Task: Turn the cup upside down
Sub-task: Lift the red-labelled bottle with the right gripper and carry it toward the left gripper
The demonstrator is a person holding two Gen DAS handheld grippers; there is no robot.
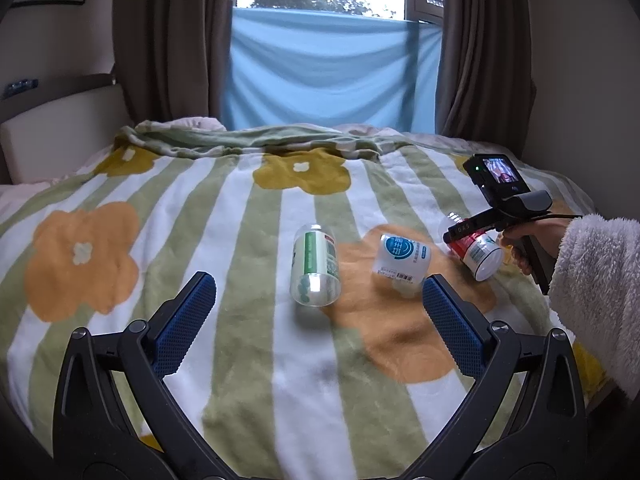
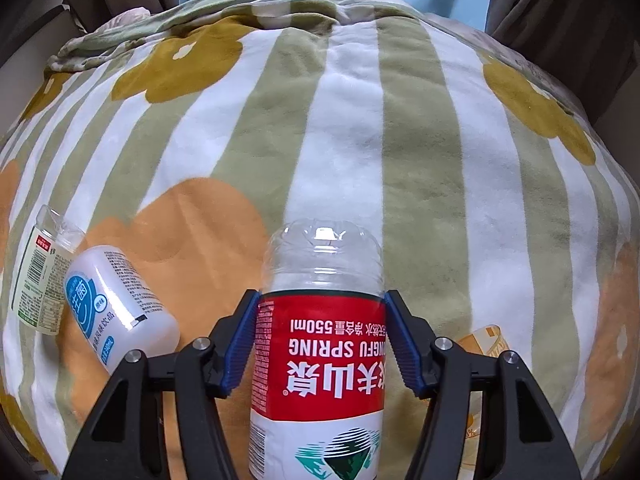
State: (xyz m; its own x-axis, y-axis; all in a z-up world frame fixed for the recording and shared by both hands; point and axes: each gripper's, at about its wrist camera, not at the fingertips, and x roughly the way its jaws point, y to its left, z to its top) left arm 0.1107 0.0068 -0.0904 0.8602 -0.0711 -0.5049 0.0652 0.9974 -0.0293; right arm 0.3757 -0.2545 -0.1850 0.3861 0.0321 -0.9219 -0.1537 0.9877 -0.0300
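Observation:
A clear cup with a red label (image 2: 320,360) sits between the blue pads of my right gripper (image 2: 320,300), which is shut on its sides. Its label reads upside down and its domed closed end points away from the camera. In the left wrist view the same red-label cup (image 1: 478,254) hangs tilted just above the blanket, held by the right gripper (image 1: 460,236). My left gripper (image 1: 318,284) is open and holds nothing, hovering near a green-label cup (image 1: 316,270) that lies on its side.
A blue-label cup (image 1: 402,258) lies tilted on the striped flowered blanket (image 1: 240,220) between the other two. A clear yellow-patterned cup (image 2: 486,340) shows behind the right finger. A sleeved hand (image 1: 592,276) holds the right gripper. Curtains and a window stand beyond the bed.

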